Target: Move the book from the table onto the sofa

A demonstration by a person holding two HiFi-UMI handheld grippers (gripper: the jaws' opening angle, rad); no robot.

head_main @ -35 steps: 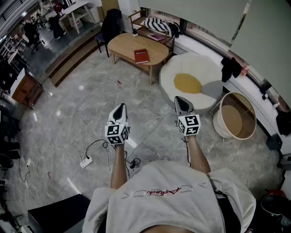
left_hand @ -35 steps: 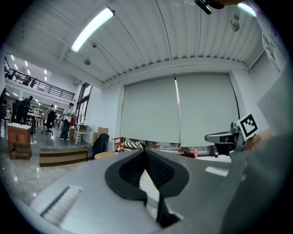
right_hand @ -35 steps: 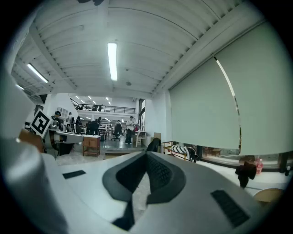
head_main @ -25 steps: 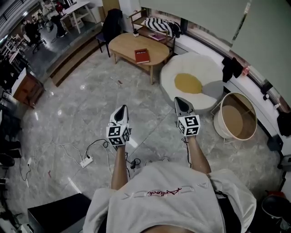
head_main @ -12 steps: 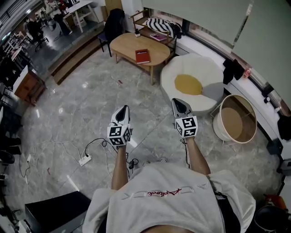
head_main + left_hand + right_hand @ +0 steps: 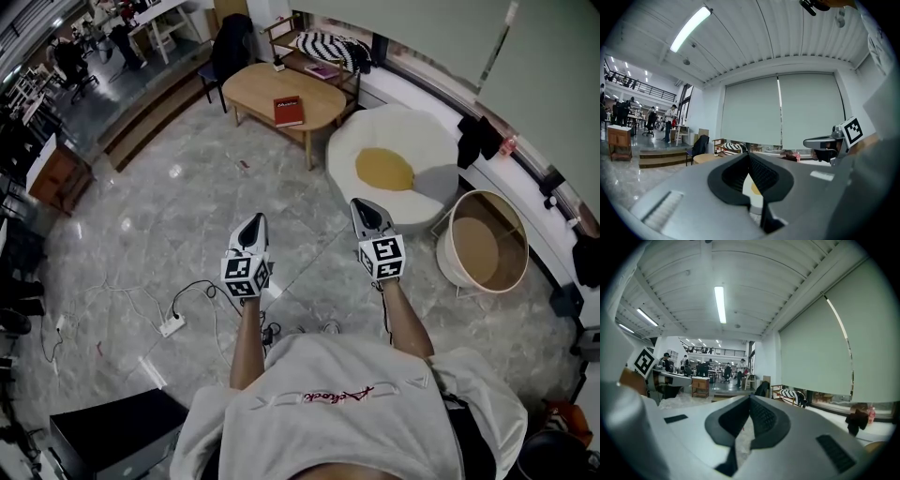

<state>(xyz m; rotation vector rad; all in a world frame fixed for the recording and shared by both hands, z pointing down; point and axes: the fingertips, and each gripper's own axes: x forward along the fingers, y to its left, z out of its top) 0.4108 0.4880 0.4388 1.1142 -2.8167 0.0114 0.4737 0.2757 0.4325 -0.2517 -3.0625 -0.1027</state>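
Observation:
A red book [image 6: 288, 110] lies on the oval wooden table [image 6: 253, 84] at the far top of the head view. To its right sits the round white sofa [image 6: 427, 159] with a yellow cushion [image 6: 384, 169]. My left gripper [image 6: 251, 221] and right gripper [image 6: 364, 205] are held out level over the marble floor, well short of the table. Both are shut with nothing between the jaws. In the left gripper view the left gripper [image 6: 749, 154] is shut, and the right gripper [image 6: 806, 142] shows at the right. The right gripper [image 6: 750, 397] is shut in its own view.
A round wicker basket [image 6: 483, 242] stands right of the sofa. A power strip [image 6: 171, 325] with cables lies on the floor at the left. A black box [image 6: 103, 433] sits at bottom left. A shelf with a striped cushion [image 6: 328, 47] stands behind the table; people work far off.
The view has crept forward: table, sofa and basket sit slightly lower or nearer than before. Both grippers stay shut and keep their spacing.

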